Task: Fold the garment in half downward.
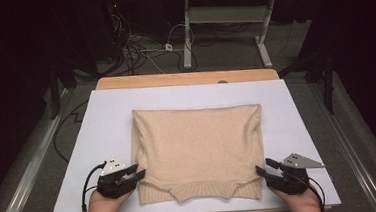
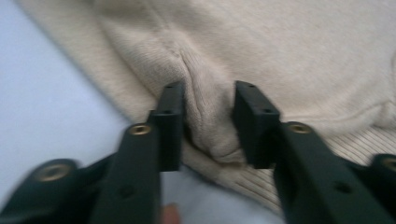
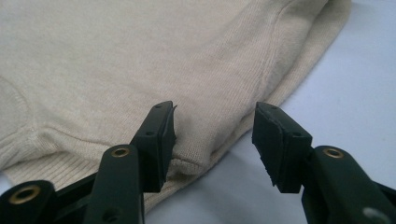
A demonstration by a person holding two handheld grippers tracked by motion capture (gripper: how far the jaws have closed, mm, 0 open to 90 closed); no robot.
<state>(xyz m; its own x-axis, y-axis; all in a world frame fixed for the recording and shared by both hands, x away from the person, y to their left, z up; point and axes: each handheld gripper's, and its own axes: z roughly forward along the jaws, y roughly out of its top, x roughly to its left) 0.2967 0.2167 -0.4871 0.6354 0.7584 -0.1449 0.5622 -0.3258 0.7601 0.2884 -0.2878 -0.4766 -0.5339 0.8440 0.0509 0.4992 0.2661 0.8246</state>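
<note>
The white tabletop (image 1: pixel 102 122) sits in a dark room, and my folded beige sweater (image 1: pixel 199 145) lies flat in the middle of it, ribbed hem toward me. My left gripper (image 1: pixel 139 171) is at its near left corner — fingers (image 2: pixel 170 121) part open around a fold of knit. My right gripper (image 1: pixel 261 168) is at the near right corner, fingers (image 3: pixel 156 140) open, one by the edge.

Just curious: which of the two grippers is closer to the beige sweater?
Left. The left gripper has a raised fold of the sweater between its jaws at the near left corner. The right gripper straddles the near right corner's edge, one jaw over bare board.
</note>
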